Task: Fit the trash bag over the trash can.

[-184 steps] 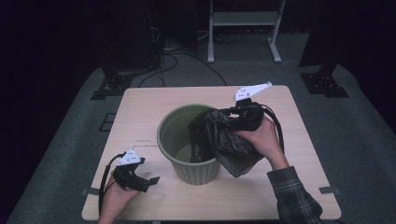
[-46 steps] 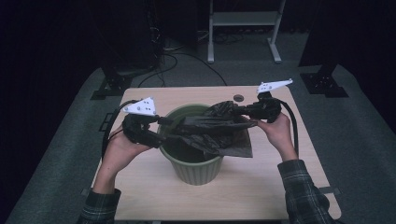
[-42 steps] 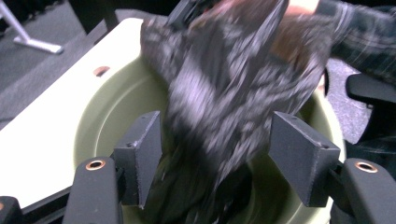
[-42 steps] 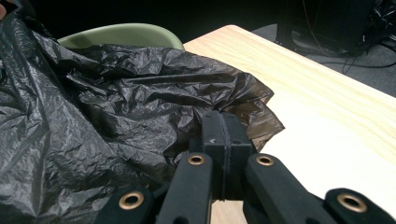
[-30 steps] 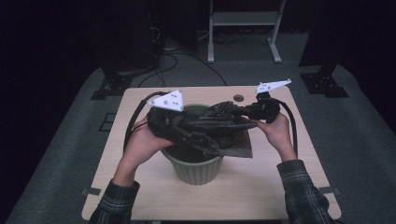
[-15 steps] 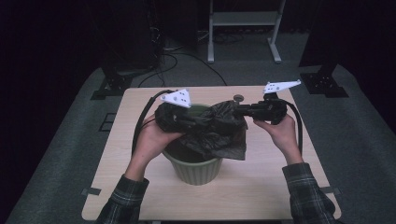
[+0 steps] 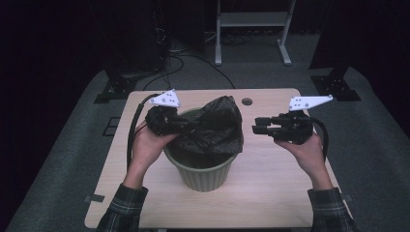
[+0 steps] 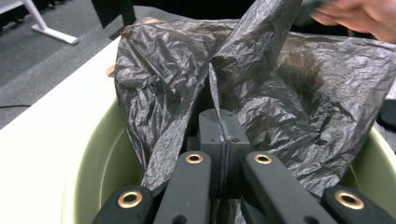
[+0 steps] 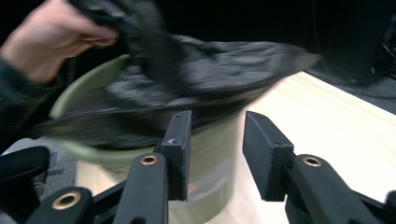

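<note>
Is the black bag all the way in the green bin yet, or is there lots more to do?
Not yet. The black bag already sits bunched over the green bin. The left gripper pinches a fold of it; the right gripper has just been opening, nothing between its jaws, off to the side. Left: probably opening the bag and spreading it over the rim.

1. The left gripper [image 7: 186, 123], jaws clamped together, points right from a raised left hand [image 7: 147, 145].
2. The right gripper [image 7: 256, 126], its jaws just opening and parted with nothing between them, points left.
</note>
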Demonstrator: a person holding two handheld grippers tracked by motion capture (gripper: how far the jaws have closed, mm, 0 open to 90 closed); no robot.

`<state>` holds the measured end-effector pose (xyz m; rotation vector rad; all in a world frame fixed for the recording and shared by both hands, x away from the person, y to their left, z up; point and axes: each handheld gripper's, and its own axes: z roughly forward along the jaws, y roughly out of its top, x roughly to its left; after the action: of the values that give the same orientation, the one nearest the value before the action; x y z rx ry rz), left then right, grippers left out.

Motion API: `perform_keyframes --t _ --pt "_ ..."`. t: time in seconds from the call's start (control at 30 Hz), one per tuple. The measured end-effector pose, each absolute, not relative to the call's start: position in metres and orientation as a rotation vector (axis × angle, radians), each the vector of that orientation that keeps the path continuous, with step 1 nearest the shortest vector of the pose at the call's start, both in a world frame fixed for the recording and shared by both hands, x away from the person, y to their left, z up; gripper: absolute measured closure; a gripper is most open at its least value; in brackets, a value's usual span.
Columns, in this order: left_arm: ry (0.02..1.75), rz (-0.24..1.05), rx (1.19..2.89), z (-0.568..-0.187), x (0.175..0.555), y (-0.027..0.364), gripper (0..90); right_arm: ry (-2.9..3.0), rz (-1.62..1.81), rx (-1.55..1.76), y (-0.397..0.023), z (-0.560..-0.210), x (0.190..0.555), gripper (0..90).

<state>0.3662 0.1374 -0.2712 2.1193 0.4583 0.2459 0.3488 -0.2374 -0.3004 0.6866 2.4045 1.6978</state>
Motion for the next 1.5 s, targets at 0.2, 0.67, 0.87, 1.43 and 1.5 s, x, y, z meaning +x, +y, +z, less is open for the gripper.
perform_keyframes --t 0.2,0.67,0.87,1.43,1.5 --pt "0.494 0.260 2.115 -0.273 0.369 0.133 89.9 2.444 1.712 0.604 -0.228 -0.302 0.325 57.5" --pt "0.509 0.247 2.127 -0.274 0.372 0.126 89.9 2.474 1.754 0.499 -0.213 -0.303 0.300 51.1" --pt "0.499 0.240 2.135 -0.274 0.372 0.123 89.9 2.470 1.743 0.489 -0.212 -0.302 0.296 51.3" --pt "0.503 0.217 2.089 -0.270 0.366 0.142 89.9 2.477 1.668 0.524 -0.210 -0.310 0.305 89.8" --pt "0.511 0.217 2.080 -0.269 0.364 0.148 89.9 2.460 1.656 0.548 -0.217 -0.311 0.308 89.8"
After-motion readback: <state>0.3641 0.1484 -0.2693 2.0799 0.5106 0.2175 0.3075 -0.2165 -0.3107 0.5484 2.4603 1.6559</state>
